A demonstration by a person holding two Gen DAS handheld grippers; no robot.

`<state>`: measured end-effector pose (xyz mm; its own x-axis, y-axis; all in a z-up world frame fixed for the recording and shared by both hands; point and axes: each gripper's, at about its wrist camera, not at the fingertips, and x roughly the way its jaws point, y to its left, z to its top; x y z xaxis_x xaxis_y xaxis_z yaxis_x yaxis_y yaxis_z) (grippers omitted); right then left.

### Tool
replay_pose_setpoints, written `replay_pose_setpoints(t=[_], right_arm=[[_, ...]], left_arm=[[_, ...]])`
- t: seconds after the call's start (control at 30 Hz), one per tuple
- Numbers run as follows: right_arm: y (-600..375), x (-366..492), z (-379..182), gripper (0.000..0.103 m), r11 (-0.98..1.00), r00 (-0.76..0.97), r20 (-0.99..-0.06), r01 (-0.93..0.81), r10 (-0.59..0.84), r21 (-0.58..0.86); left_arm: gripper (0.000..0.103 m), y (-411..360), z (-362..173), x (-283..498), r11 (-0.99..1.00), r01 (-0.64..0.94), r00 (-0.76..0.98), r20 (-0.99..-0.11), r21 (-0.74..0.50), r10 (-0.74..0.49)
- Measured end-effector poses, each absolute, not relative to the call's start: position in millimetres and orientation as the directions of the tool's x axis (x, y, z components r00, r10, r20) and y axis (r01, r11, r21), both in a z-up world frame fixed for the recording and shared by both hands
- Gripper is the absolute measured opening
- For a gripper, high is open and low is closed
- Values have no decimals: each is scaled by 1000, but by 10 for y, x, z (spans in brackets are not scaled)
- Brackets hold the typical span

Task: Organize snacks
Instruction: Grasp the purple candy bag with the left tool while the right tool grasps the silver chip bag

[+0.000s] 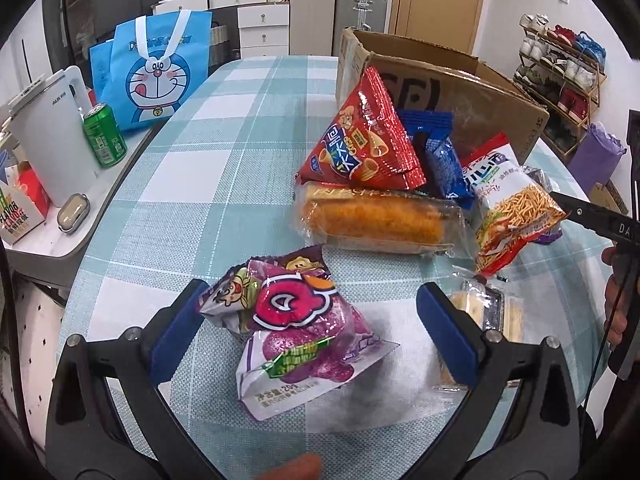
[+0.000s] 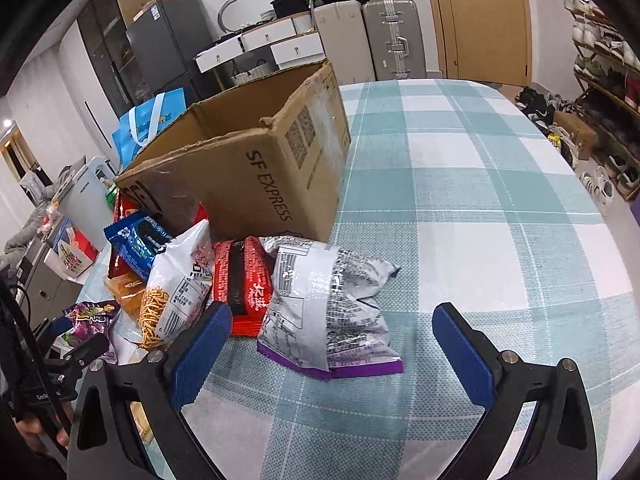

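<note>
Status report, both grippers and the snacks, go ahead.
Left hand-held gripper open around purple snack bag. Right hand-held gripper open at silver bag. Cardboard box unobstructed.

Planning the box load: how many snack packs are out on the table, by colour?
Red packs: 2
Purple packs: 2
Blue pack: 1
White noodle pack: 1
Clear-wrapped bread: 1
Clear-wrapped crackers: 1
Total: 8

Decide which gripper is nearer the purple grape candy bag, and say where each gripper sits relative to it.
Left. The open left gripper straddles the purple grape candy bag, one finger either side. The right gripper, also open, frames a silver-and-purple packet, with the grape bag off to its left.
</note>
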<state>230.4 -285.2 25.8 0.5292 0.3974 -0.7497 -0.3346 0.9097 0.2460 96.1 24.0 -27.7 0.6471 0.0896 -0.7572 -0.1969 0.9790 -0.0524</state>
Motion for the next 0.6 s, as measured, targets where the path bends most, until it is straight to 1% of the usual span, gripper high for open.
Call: replay_pose_setpoints(t=[0.23, 0.33, 0.47, 0.53, 0.57, 0.6], right_arm=[[-2782, 2325, 211, 101, 903, 524, -747, -351, 409, 248], [-2768, 2325, 202, 97, 902, 524, -746, -350, 411, 251], [-2761, 2357, 178, 83, 899, 512, -748, -344, 423, 272], [-2747, 2364, 166, 79, 899, 508, -751, -344, 422, 273], [-2739, 2364, 162, 76, 900, 509, -752, -345, 419, 268], [-2740, 2362, 160, 69, 899, 509, -752, -347, 419, 266]], left_arm=[[102, 266, -329, 980, 978, -200, 636, -767, -54, 88], [102, 288, -334, 992, 978, -201, 636, -767, -59, 84], [102, 309, -334, 1000, 978, -200, 636, -767, -63, 80], [102, 309, -336, 996, 978, -197, 635, -769, -63, 79], [102, 310, -337, 998, 978, -196, 634, -769, -63, 78], [102, 309, -339, 1002, 979, -195, 633, -770, -62, 77]])
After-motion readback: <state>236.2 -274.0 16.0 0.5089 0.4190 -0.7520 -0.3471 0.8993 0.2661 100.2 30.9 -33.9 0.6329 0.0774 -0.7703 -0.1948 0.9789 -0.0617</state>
